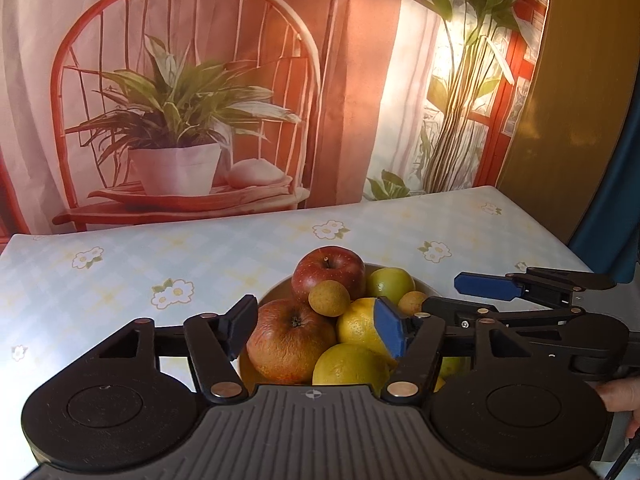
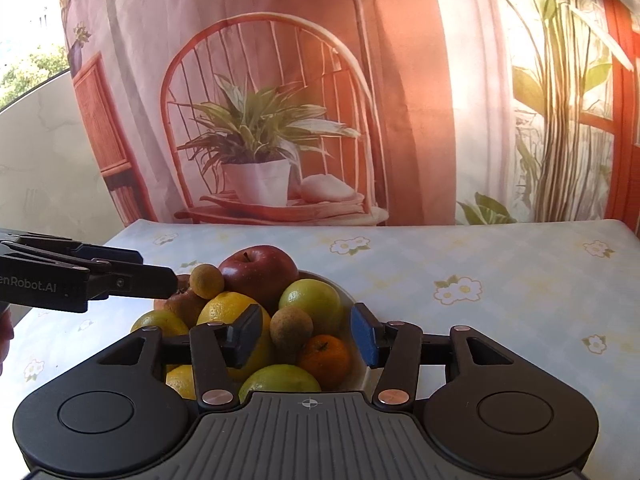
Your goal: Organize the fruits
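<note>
A pale bowl [image 1: 276, 289] heaped with fruit stands on the table. It holds a red apple [image 1: 328, 276], a wrinkled apple [image 1: 290, 346], a lemon [image 1: 355, 326], a small brown round fruit [image 1: 329, 298] and a green fruit [image 1: 390, 282]. My left gripper [image 1: 316, 324] is open just above the near fruits, with nothing pressed between its pads. My right gripper [image 2: 305, 334] is open over the bowl [image 2: 357, 376], above a brown round fruit [image 2: 291, 328], a mandarin [image 2: 324, 358] and the lemon [image 2: 228, 308]. Each gripper shows in the other's view, the right gripper [image 1: 464, 300] and the left gripper [image 2: 154, 270].
The table [image 1: 120, 264] wears a pale checked cloth with flower prints and stretches left and right of the bowl. A printed backdrop [image 1: 200, 100] of a chair and potted plant hangs behind its far edge. A person's hand [image 1: 624, 396] holds the right gripper.
</note>
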{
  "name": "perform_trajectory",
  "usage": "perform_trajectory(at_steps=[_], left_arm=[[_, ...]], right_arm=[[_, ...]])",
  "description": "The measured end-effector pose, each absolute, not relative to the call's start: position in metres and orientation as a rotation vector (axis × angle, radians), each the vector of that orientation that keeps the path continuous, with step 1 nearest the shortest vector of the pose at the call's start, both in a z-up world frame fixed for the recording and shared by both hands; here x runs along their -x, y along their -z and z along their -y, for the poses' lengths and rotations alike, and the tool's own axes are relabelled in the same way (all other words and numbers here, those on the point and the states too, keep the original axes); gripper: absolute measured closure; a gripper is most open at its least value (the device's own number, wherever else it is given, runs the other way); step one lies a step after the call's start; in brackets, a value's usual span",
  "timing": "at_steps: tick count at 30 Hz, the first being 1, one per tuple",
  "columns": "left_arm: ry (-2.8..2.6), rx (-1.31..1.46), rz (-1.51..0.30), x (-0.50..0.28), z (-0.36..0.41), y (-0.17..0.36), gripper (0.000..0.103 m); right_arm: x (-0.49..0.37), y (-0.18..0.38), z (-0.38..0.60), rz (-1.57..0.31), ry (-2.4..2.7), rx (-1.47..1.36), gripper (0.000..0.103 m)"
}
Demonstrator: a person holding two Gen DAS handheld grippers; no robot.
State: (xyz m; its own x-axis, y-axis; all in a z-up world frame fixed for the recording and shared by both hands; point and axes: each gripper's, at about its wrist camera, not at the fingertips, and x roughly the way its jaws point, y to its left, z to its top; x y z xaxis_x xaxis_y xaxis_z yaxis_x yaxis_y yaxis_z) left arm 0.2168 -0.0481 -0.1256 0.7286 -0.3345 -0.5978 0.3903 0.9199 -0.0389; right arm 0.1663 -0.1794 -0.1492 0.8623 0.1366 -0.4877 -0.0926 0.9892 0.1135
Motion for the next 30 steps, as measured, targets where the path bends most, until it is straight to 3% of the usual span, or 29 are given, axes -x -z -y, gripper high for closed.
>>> perform_trajectory(at_steps=[2, 5, 7, 9, 30], left_arm=[[0.373, -0.099, -0.629, -0.210, 0.044, 0.120, 0.021], [0.345, -0.094, -0.605, -0.198, 0.037, 0.112, 0.013], [0.328, -0.075, -0.593, -0.191, 0.031, 0.105, 0.009], [0.317, -0.060, -0.587, -0.184, 0.026, 0.100, 0.007], [0.212, 0.014, -0.464, -0.067, -0.018, 0.026, 0.007]], right_arm=[[-0.160, 0.143, 0.178, -0.518, -0.089, -0.069, 0.048], [-0.149, 0.132, 0.176, -0.504, -0.057, -0.063, 0.030], [-0.141, 0.124, 0.175, -0.494, -0.038, -0.070, 0.010], [-0.131, 0.114, 0.174, -0.477, -0.007, -0.074, 0.000], [-0.015, 0.029, 0.140, -0.392, -0.007, -0.118, 0.000]])
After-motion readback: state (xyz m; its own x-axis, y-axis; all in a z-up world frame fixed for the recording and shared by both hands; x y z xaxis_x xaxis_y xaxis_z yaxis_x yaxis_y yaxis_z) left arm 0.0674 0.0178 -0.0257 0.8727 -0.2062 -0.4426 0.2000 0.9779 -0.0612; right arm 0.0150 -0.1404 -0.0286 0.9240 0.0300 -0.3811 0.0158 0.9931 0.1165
